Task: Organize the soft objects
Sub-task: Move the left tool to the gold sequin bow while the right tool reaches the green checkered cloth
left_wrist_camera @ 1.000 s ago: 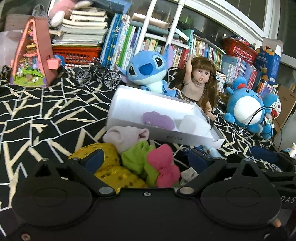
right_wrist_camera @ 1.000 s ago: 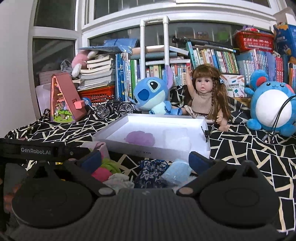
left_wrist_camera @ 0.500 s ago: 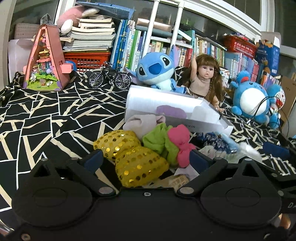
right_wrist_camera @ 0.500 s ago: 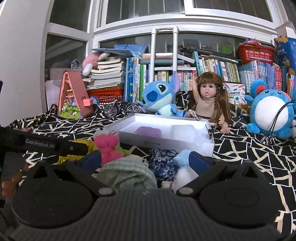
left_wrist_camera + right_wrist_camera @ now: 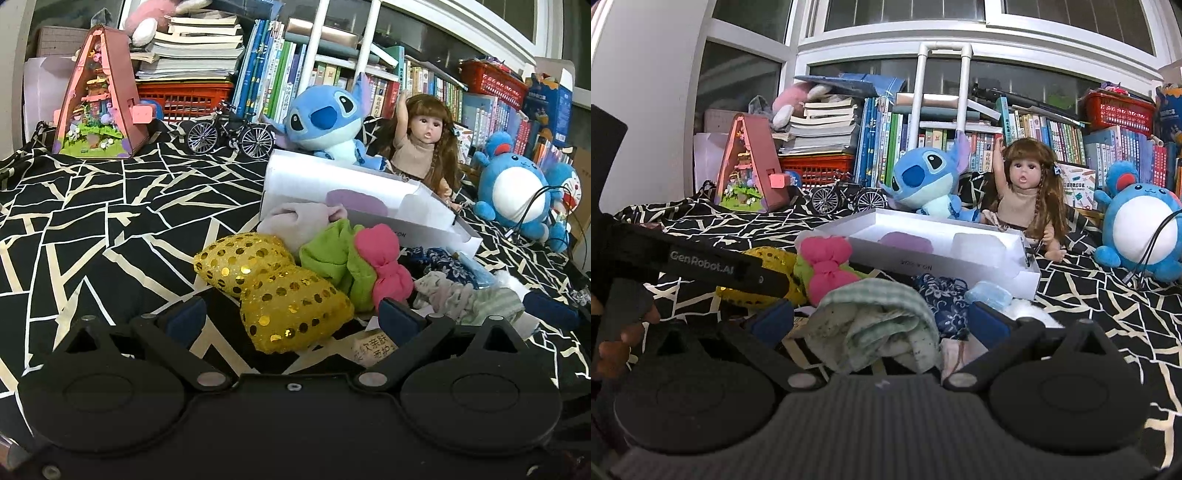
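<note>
The left hand-held gripper [image 5: 291, 317] is spread wide over the black patterned cloth [image 5: 110, 229], a gold sequin bow [image 5: 273, 288] lying between its fingers. The right hand-held gripper [image 5: 881, 319] is also spread, a green checked cloth [image 5: 879, 321] bunched between its fingers. The white box [image 5: 960, 266] sits at 12 o'clock, just beyond the pile.

Desk [image 5: 110, 221] under a black cloth with cream lines

On it lie a white box [image 5: 369, 206], a heap of soft pieces led by a yellow sequin bow [image 5: 273, 291], a model bicycle [image 5: 231, 133], a pink triangular house [image 5: 98, 99], a blue plush [image 5: 325, 118] and a doll [image 5: 421, 147]
</note>
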`<move>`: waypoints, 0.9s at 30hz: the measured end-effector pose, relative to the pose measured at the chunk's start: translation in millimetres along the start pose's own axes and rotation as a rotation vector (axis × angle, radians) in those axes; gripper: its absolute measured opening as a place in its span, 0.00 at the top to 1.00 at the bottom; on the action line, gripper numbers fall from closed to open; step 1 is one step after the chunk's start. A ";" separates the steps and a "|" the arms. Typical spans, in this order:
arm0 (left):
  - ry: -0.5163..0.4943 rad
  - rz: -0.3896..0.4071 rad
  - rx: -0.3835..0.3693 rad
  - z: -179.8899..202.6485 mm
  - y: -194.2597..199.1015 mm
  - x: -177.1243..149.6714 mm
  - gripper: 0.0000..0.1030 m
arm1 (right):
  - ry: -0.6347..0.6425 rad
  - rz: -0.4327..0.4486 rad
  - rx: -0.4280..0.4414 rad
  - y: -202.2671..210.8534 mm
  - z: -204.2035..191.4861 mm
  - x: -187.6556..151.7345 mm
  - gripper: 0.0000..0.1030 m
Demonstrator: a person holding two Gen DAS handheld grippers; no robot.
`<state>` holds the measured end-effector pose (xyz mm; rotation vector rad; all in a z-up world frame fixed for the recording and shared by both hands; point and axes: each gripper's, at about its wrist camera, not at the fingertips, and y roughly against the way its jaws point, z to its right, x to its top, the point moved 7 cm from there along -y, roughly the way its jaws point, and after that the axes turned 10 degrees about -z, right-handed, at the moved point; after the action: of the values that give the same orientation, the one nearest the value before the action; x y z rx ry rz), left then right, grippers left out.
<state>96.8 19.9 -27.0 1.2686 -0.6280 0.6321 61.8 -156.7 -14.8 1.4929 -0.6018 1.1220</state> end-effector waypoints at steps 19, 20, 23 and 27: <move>0.003 0.009 0.032 -2.8 -8.1 0.1 0.11 | 0.003 -0.035 0.021 -8.4 -9.1 -5.5 0.10; 0.001 0.007 0.033 -3.1 -8.6 0.2 0.11 | 0.006 -0.034 0.020 -8.6 -9.5 -5.2 0.10; -0.012 0.001 0.040 -2.0 -9.4 0.0 0.12 | 0.006 -0.035 0.019 -9.4 -9.4 -4.3 0.11; -0.022 -0.010 0.051 -1.6 -12.1 -0.5 0.14 | -0.006 -0.037 0.010 -11.0 -6.8 -3.8 0.16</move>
<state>105.5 19.3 -35.7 1.3267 -0.6268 0.6303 67.4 -148.2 -23.6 1.5103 -0.5711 1.0936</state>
